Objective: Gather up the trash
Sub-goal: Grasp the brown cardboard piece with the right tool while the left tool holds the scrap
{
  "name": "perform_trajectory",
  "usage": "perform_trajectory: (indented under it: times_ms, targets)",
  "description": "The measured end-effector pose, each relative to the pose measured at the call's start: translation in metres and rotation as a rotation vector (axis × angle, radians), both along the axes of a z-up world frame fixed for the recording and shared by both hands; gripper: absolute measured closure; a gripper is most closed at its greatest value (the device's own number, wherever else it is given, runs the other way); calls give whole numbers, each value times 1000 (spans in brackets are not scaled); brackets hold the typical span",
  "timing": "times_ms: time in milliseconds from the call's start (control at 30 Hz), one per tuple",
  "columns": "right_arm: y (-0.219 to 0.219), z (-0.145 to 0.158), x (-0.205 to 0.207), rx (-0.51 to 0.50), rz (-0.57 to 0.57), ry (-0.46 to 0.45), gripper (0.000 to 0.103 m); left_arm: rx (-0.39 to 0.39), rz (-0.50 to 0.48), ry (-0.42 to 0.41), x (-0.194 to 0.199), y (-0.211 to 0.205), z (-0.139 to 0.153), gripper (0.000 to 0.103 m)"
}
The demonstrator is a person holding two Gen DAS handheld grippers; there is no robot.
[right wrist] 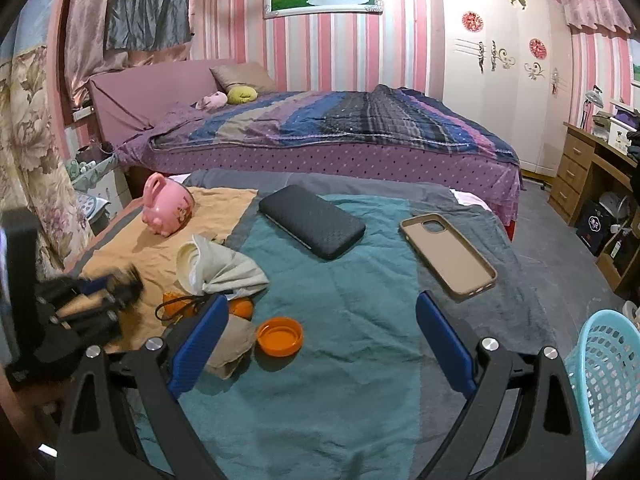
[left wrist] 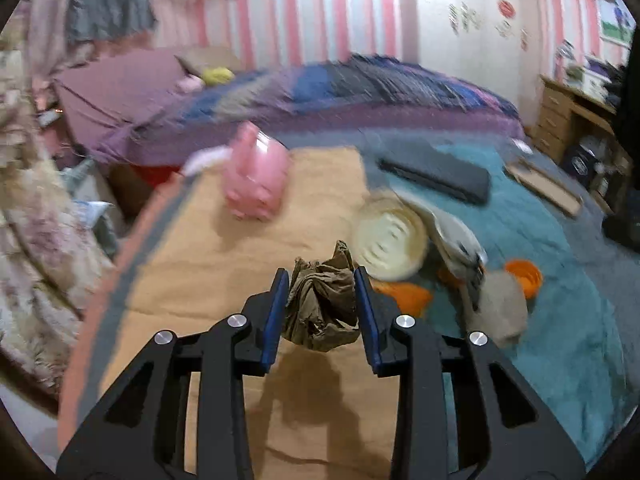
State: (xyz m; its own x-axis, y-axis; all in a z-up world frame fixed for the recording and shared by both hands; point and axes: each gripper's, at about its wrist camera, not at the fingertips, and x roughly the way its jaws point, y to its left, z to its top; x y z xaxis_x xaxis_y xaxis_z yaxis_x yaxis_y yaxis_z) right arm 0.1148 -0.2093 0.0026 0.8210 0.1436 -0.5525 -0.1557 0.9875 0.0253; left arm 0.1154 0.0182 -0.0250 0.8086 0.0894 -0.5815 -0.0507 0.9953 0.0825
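One paper wad (left wrist: 322,312) btwn left fingers (left wrist: 279,312)

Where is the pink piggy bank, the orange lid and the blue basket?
pink piggy bank (right wrist: 168,210), right wrist view, on the middle of its round body.
orange lid (right wrist: 279,336), right wrist view, on its inside, facing up.
blue basket (right wrist: 600,364), right wrist view, on its holed side wall.

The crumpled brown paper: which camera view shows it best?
The left wrist view shows it best: the crumpled brown paper sits sharp and central, gripped in the left claw. In the right wrist view, only a blurred brown shape appears at the left claw, near the left edge.
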Motion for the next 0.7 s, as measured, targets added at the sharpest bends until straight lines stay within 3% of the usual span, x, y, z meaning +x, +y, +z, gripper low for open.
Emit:
perform_trajectory:
  times_ms: [200, 367, 533, 600, 700]
  targets:
    - [22, -9, 1, 1, 33, 28, 10, 9, 82, -104, -18, 20, 21, 71]
    - [43, -21, 6, 46, 62, 87, 10, -43, 90, -72, -19, 42, 16, 71]
    - [71, -37, 11, 0, 94, 155, 11, -77, 93, -58, -19, 58, 10, 71]
    - [78, -47, 17, 2, 97, 201, 13, -85, 89, -51, -20, 61, 8, 71]
    - [84, -58, 24, 12, 100, 248, 24, -97, 87, -42, -19, 64, 6, 71]
